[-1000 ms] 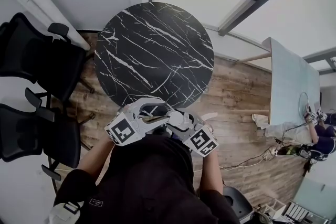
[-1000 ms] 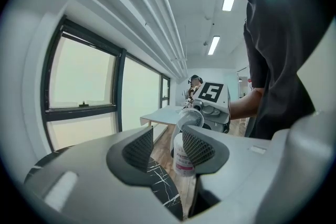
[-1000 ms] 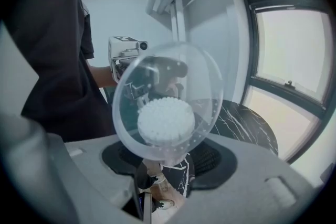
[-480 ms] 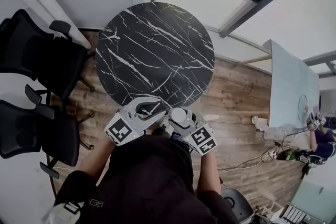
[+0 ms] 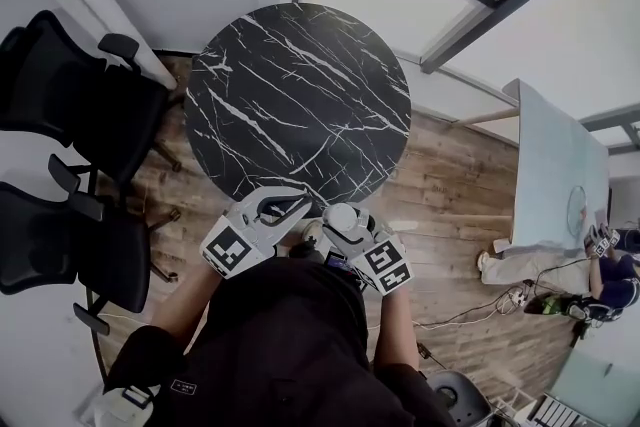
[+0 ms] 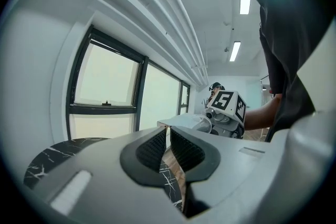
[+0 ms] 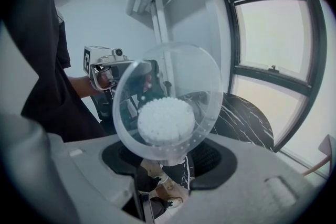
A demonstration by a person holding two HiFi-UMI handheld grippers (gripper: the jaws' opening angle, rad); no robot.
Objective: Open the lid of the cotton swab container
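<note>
- A person in a black top [image 5: 285,345] stands by a round black table [image 5: 300,95] with white lines on it, like marble.
- The person holds one gripper in each hand, close in front of the body, over the near edge of the table.
- The right gripper [image 7: 169,161] is clamped on the cotton swab container [image 7: 202,86]. The container's lower part sits between the two dark pads [image 7: 212,157].
- The container is round and see-through. The white cotton swabs [image 7: 165,120] are packed tight inside it, and their tips face the camera.
- In the head view the container [image 5: 342,215] shows as a small pale circle between the two grippers.
- The left gripper [image 6: 168,139] has just been closing its jaws. Its ribbed pads [image 6: 151,148] are now almost together, with only a thin slit left.
- Nothing can be seen between the left pads.
- The left gripper points sideways at the right one. It is close to the container, but no view shows if it touches it.
- Whether the lid is open or shut cannot be told.
- Two black chairs [image 5: 70,105] stand by the table's left side.
- The floor [image 5: 450,185] is made of wood planks.
- Big windows [image 6: 105,86] are in the wall behind.
</note>
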